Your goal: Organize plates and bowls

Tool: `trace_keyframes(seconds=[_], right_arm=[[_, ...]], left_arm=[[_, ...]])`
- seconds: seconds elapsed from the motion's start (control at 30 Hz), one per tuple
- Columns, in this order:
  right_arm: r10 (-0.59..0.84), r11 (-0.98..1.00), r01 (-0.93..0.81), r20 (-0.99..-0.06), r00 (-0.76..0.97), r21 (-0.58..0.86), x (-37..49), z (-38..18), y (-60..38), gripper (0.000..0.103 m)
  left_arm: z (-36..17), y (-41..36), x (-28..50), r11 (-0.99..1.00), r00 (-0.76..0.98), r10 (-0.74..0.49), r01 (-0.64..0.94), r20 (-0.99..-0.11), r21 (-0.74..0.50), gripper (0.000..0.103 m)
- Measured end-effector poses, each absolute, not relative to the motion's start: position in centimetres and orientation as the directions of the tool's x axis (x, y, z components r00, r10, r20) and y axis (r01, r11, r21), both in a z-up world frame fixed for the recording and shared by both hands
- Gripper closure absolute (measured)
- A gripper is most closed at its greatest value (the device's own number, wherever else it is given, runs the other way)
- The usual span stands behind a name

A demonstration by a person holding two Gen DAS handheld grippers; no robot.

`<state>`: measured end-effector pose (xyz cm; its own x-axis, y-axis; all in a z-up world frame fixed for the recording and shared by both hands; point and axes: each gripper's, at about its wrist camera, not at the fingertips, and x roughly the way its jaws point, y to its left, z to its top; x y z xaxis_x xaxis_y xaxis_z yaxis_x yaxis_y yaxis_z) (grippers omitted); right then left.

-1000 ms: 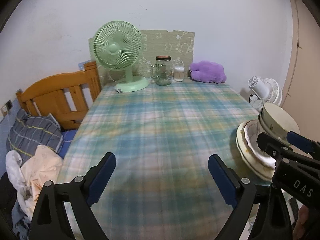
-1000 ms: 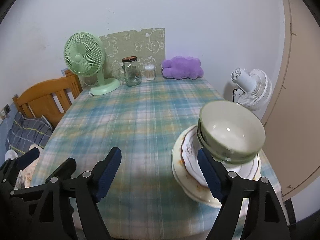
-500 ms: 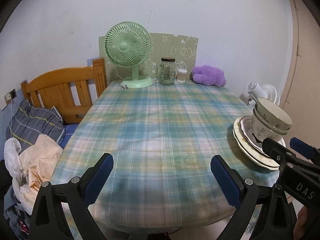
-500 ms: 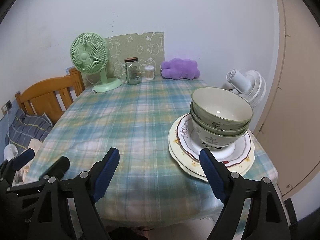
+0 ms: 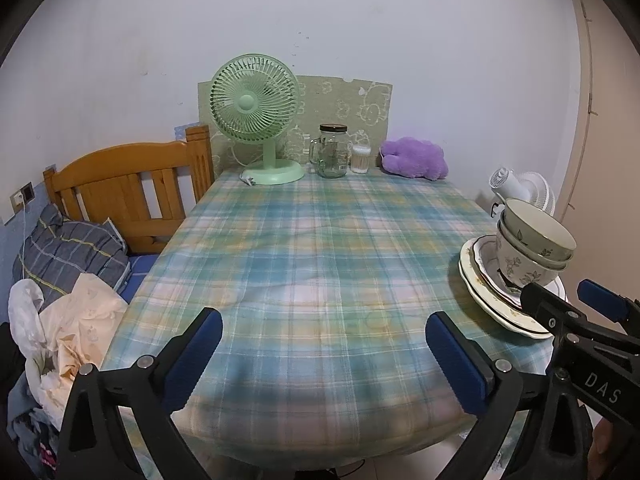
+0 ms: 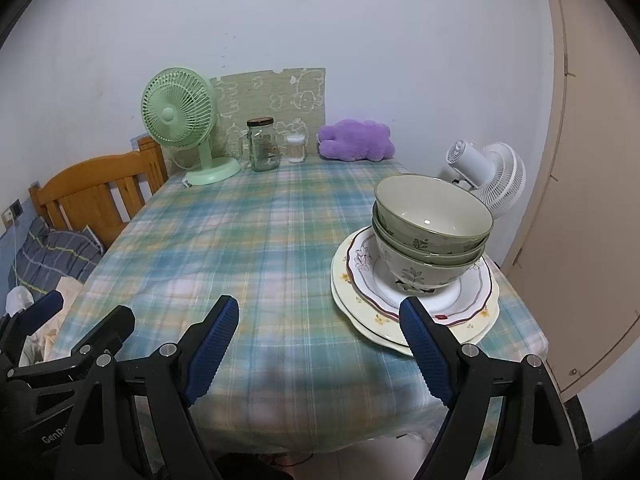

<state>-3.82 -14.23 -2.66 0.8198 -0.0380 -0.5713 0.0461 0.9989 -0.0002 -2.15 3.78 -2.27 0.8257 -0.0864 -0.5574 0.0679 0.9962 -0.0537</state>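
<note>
Three nested bowls, two green over one white floral, stand on a stack of cream plates at the table's right front corner. The stack also shows in the left wrist view. My right gripper is open and empty above the front edge, its right finger just in front of the plates. My left gripper is open and empty over the front middle of the plaid tablecloth.
A green desk fan, a glass jar, a small cotton-swab container and a purple plush line the far edge. A wooden bed frame with bedding stands left. A white fan stands right, by a door.
Both grippers have pulled back and away from the table, so more of it shows. The bowls and plates look farther off. Both grippers stay open.
</note>
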Motion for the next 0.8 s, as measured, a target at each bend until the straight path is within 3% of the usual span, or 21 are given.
trace_keyframes(seconds=[0.8], right_arm=[[-0.033,0.999,0.042,-0.588,0.808,0.001,-4.20,-2.99,-14.13,0.018]], left_arm=[[-1.90,3.68,-2.76,0.996,0.831,-0.086,0.065,-0.550,-0.057,0.000]])
